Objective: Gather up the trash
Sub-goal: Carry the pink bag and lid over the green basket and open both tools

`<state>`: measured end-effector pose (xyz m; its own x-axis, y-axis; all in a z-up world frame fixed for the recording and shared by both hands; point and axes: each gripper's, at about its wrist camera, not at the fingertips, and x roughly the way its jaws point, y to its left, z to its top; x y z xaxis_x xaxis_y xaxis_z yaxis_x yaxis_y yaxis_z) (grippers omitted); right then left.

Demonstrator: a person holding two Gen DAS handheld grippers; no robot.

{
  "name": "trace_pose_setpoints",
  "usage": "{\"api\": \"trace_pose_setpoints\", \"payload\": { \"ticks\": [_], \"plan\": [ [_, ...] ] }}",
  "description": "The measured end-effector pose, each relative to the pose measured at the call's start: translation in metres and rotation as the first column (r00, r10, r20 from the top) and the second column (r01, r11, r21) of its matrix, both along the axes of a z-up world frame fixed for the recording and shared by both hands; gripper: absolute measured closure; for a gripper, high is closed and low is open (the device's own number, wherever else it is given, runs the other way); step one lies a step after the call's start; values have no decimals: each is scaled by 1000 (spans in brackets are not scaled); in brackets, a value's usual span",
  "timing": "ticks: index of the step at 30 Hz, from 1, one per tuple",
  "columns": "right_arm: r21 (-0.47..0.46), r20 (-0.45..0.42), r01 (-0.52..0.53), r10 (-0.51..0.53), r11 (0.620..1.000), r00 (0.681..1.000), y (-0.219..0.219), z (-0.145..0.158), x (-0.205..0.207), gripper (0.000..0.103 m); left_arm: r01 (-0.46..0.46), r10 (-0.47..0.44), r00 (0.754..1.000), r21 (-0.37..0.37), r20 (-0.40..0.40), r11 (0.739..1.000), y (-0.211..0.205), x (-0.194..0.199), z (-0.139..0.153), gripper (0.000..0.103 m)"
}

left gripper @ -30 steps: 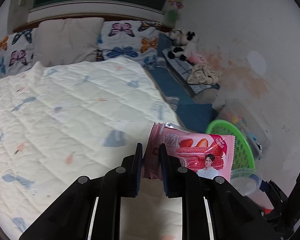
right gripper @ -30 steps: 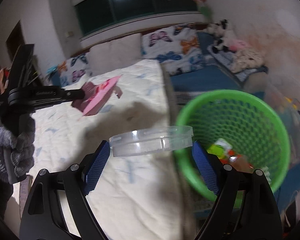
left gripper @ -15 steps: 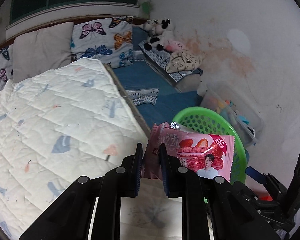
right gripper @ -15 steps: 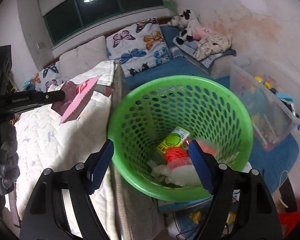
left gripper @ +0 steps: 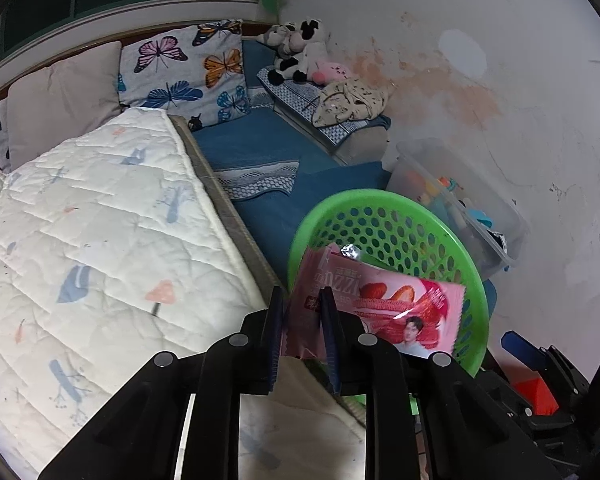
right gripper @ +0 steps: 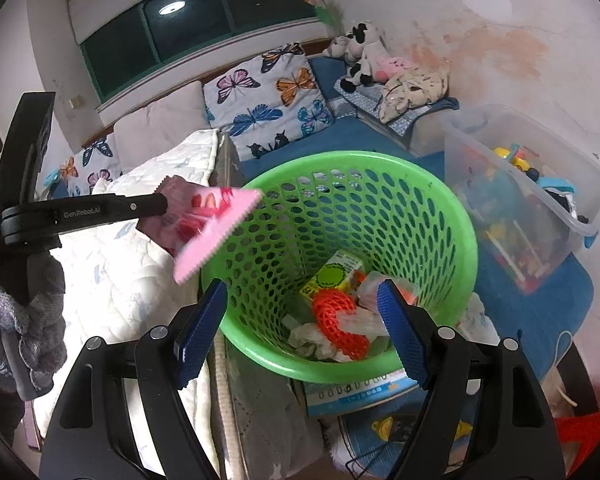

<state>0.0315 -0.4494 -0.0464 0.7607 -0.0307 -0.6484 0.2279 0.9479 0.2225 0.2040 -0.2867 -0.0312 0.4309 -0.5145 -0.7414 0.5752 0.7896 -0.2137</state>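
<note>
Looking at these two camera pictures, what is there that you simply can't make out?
- Pink snack wrapper: its lower edge sits behind the left gripper; the left wrist view leaves the brand lettering partly covered.
- Green basket: trash at the bottom is a jumble, partly behind the right gripper.
- Clear storage bin: contents blurred through the plastic.
- Booklet under the basket: print too small.

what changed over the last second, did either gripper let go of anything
The right gripper let go of the clear lid it held a second ago; it is now open over the green basket. The left gripper carried the pink wrapper from above the bed to the basket rim, still clamped.
</note>
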Motion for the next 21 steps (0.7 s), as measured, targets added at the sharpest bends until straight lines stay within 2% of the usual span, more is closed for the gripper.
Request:
{"api": "trace_pose_setpoints", "payload": {
  "ticks": [13, 16, 21],
  "plan": [
    [6, 23, 28, -28, 1000, 999, -8, 3, -10, 18, 41, -41, 999, 5, -15, 999, -22, -13, -7, 82],
    [8, 20, 24, -24, 1000, 1000, -6, 3, -11, 16, 39, -39, 999, 8, -11, 999, -20, -14, -7, 75],
    [5, 21, 11, -11, 1000, 1000, -1, 3, -11, 13, 32, -32, 999, 0, 1, 999, -13, -18, -5, 69]
  ]
}}
